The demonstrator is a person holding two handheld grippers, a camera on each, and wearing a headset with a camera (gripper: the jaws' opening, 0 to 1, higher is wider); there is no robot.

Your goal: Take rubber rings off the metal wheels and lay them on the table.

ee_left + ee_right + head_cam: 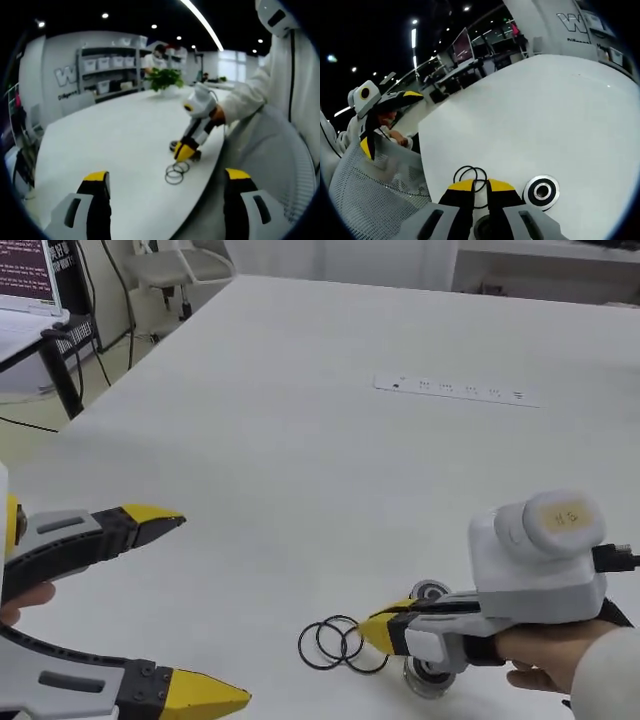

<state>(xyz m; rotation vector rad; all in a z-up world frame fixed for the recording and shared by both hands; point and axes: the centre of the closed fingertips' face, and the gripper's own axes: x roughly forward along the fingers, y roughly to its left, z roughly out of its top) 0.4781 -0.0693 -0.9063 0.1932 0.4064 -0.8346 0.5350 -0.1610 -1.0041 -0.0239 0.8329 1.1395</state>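
Several thin black rubber rings (335, 642) lie overlapped in a loose cluster on the white table (300, 440), right at the yellow tips of the right gripper (481, 186). That gripper's jaws are drawn almost together, with only a narrow slit between them. The rings touch or pass just under the tips, and whether one is pinched cannot be told. In the right gripper view, one round silver metal wheel with a dark hub (541, 191) lies flat just to the right of the jaws. In the head view a second metal wheel (425, 677) lies partly beneath the gripper's body, close to the hand (545, 655) that holds it. The left gripper (195, 606) is well apart from the rings, its jaws spread wide and holding nothing. A long white power strip (455, 390) lies far ahead of both tools.
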